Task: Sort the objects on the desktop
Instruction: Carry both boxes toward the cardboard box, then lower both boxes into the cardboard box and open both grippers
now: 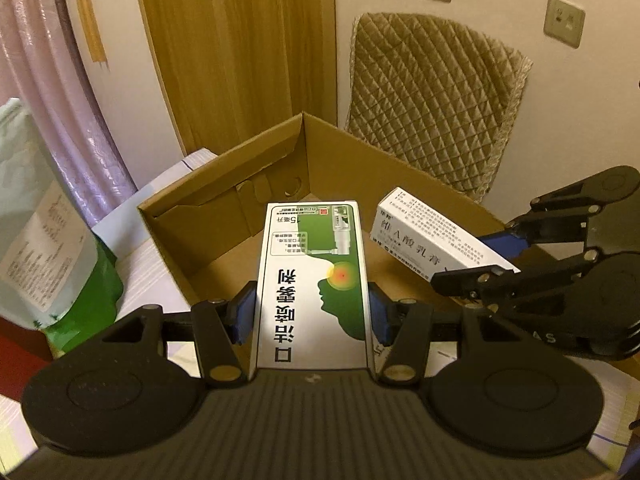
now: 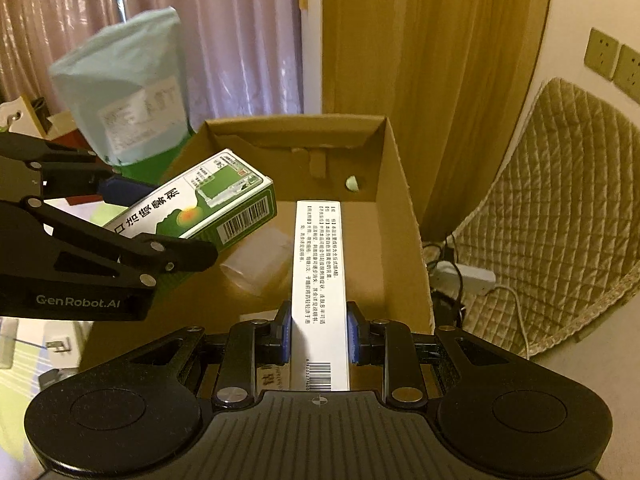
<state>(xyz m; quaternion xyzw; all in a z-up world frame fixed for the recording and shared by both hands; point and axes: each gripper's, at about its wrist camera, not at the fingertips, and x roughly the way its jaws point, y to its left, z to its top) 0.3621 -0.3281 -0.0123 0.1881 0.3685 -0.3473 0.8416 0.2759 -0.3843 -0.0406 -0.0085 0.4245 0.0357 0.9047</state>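
My left gripper (image 1: 311,312) is shut on a green and white medicine box (image 1: 314,280), held over the open cardboard box (image 1: 224,184). That same green box (image 2: 208,204) and the left gripper (image 2: 132,220) show at the left of the right wrist view. My right gripper (image 2: 318,334) is shut on a long white carton (image 2: 318,280) with printed text and a barcode, also above the cardboard box (image 2: 396,208). In the left wrist view the white carton (image 1: 432,236) and the right gripper (image 1: 500,256) come in from the right. A small clear item (image 2: 256,260) lies on the box floor.
A pale green pouch (image 2: 124,108) stands left of the cardboard box, seen also as the pouch (image 1: 44,248) at the left edge. A quilted cushion (image 1: 432,92) leans on the wall behind. Cables and a power strip (image 2: 464,276) lie on the floor at the right.
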